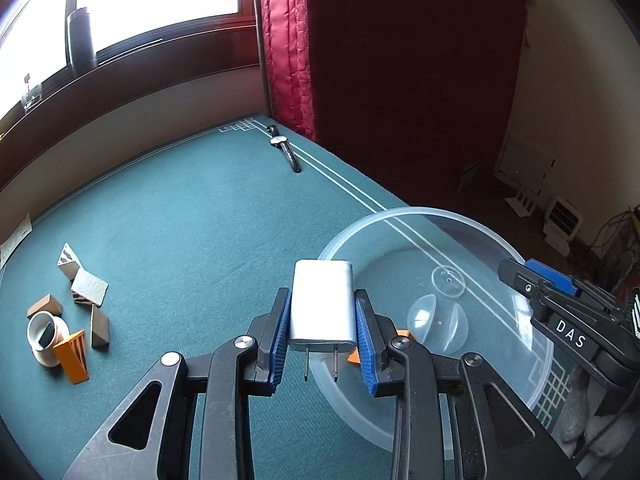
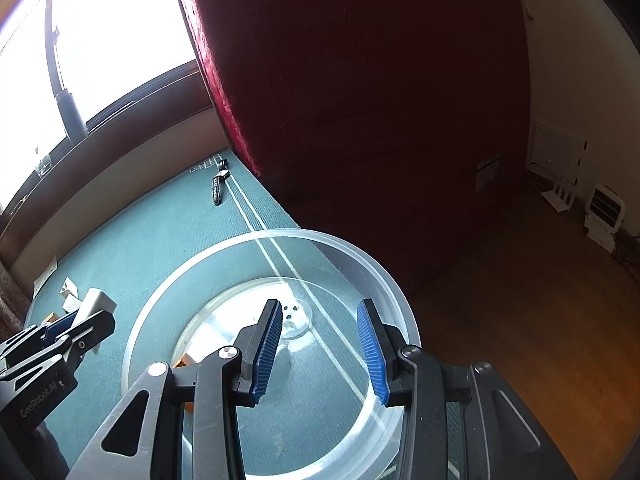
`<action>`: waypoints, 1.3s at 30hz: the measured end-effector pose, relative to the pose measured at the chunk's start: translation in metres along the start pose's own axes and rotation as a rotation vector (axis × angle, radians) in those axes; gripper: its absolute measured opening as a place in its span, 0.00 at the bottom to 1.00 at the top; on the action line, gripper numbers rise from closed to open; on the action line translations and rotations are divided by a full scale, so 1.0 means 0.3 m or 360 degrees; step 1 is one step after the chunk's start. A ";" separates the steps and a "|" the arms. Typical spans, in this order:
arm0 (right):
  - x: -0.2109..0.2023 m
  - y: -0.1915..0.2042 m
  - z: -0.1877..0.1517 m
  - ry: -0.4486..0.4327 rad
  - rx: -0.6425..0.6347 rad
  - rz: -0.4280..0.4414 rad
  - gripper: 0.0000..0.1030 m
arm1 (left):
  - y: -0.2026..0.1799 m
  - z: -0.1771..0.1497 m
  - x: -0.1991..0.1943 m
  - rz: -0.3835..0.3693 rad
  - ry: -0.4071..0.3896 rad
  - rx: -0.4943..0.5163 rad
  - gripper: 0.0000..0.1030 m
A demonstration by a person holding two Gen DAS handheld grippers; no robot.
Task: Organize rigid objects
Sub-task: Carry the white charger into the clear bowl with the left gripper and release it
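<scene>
My left gripper (image 1: 322, 312) is shut on a white plug charger (image 1: 322, 304), prongs pointing back toward the camera, held above the left rim of a clear plastic bowl (image 1: 516, 380). The bowl holds clear dome pieces (image 1: 438, 320) and a small orange piece (image 1: 402, 334). My right gripper (image 2: 318, 322) is open and empty, hovering over the same bowl (image 2: 148, 320); it shows at the right in the left wrist view (image 1: 538, 280). The left gripper and charger show at the left in the right wrist view (image 2: 76, 322).
Wooden blocks (image 1: 89, 289), an orange wedge (image 1: 73, 356) and a white tape roll (image 1: 44, 334) lie on the green mat (image 1: 192, 216) at left. A wristwatch (image 1: 285, 151) lies at the far edge by a red curtain (image 1: 392, 60). Wooden floor (image 2: 520, 288) lies right of the table.
</scene>
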State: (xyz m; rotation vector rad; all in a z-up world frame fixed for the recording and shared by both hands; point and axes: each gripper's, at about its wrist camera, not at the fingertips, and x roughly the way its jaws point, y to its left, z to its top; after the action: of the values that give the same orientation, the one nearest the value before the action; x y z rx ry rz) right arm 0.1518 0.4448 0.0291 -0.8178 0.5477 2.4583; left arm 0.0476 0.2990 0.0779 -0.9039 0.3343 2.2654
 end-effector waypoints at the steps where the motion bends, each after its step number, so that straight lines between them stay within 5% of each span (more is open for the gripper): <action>1: 0.002 -0.003 0.000 0.0001 0.0000 -0.0001 0.41 | -0.010 0.004 0.004 -0.0006 0.0004 0.0007 0.30; 18: -0.003 -0.012 0.001 -0.0004 -0.0004 -0.0005 0.41 | -0.065 0.061 0.044 -0.0066 0.0001 -0.0001 0.32; 29: -0.007 0.003 -0.004 0.0009 -0.0021 0.0014 0.41 | -0.004 0.033 0.034 -0.0030 0.0031 -0.0087 0.70; 33: -0.014 0.007 -0.009 0.0001 -0.0008 0.0035 0.72 | 0.018 0.021 0.033 0.0002 0.0045 -0.0110 0.71; 39: -0.014 0.023 -0.016 0.0009 0.0009 0.0080 0.73 | 0.061 -0.001 0.033 0.0036 0.0069 -0.0168 0.71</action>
State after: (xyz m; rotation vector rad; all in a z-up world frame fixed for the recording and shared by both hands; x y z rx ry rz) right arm 0.1529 0.4355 0.0296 -0.8182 0.5842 2.4997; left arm 0.0303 0.2900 0.0707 -1.0089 0.2473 2.3049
